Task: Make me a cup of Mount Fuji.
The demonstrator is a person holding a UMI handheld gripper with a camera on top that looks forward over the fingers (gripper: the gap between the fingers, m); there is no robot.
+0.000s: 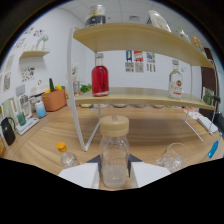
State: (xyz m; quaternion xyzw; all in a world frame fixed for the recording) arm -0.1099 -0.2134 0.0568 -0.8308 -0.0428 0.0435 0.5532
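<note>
A clear bottle (114, 150) with a pale wooden lid stands upright between my fingers, holding a little clear liquid at its bottom. My gripper (115, 172) is shut on it, the white fingers (80, 176) pressing on its lower sides. Beyond it stands a two-tier wooden shelf (145, 95). A bottle of red liquid (100, 77) stands on the lower tier, left. A clear bottle with a red label (175, 84) stands on the same tier, right. An empty glass cup (172, 156) sits on the table just right of my fingers.
A small bottle with a yellow cap (65, 155) lies left of my fingers. The shelf's white leg (75, 105) rises just ahead. An orange planter (54, 99) and jars stand at the far left. A blue item (213, 148) lies at the right. A jar (96, 15) tops the shelf.
</note>
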